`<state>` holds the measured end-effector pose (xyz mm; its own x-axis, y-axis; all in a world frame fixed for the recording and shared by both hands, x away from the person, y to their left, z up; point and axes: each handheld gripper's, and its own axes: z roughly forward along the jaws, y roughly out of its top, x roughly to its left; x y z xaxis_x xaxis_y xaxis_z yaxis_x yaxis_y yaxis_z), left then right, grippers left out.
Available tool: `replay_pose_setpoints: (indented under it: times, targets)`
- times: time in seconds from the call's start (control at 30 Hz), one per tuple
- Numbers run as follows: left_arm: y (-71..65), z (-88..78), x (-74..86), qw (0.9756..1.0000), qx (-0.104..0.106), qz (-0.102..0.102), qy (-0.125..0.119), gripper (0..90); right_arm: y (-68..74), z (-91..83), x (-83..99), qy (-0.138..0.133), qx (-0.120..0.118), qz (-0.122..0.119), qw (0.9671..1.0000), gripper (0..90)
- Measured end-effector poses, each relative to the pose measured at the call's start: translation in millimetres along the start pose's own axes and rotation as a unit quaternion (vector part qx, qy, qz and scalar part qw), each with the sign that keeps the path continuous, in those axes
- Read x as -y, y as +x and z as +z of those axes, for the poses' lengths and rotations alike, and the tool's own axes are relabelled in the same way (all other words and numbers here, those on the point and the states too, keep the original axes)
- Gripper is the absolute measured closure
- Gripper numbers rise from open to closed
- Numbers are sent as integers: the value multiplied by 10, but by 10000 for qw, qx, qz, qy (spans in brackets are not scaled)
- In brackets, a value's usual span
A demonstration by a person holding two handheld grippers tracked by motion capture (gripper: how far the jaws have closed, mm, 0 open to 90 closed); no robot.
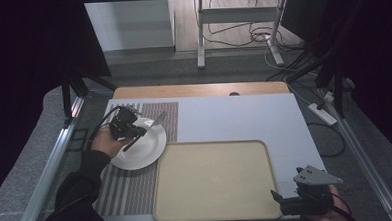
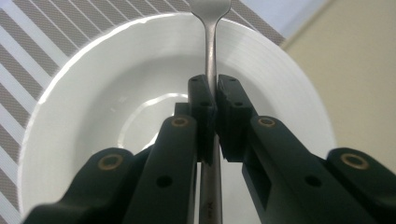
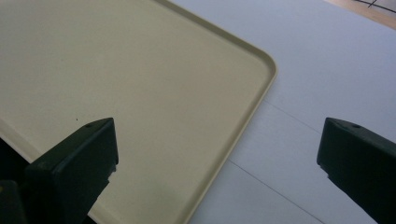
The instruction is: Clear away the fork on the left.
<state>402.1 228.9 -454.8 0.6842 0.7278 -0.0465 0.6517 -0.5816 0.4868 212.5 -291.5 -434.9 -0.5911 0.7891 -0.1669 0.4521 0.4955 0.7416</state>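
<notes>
A fork (image 2: 211,51) is pinched by its handle between the closed jaws of the left gripper (image 2: 215,100) above a white plate (image 2: 84,140), which is set on a striped mat (image 1: 127,188) with its rim just beside a beige tray (image 1: 214,182); since the handle is clamped on a thin, smooth stretch, the fork could be let pivot or slip and be dropped onto the plate. The right gripper (image 3: 217,154) is held wide open and empty over the tray's near right corner, well apart, and nothing is seen barring the way.
</notes>
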Motion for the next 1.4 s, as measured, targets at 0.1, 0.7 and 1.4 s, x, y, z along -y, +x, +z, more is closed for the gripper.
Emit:
replay_pose_setpoints:
  times: [0.1, 0.7, 1.4]
  targets:
    - [-91, -46, 77, 10000, 23, -19, -51, 848, 5, -2, 0, -7, 12, -23, 10000, 0]
    - [-659, -156, 342, 9994, 218, -229, -156, 848, 21, -4, -3, 0, 40, -86, 10000, 0]
    - [-1499, 281, 172, 9973, 604, -283, 297, 848, 33, 5, -6, 41, 52, -151, 9999, 0]
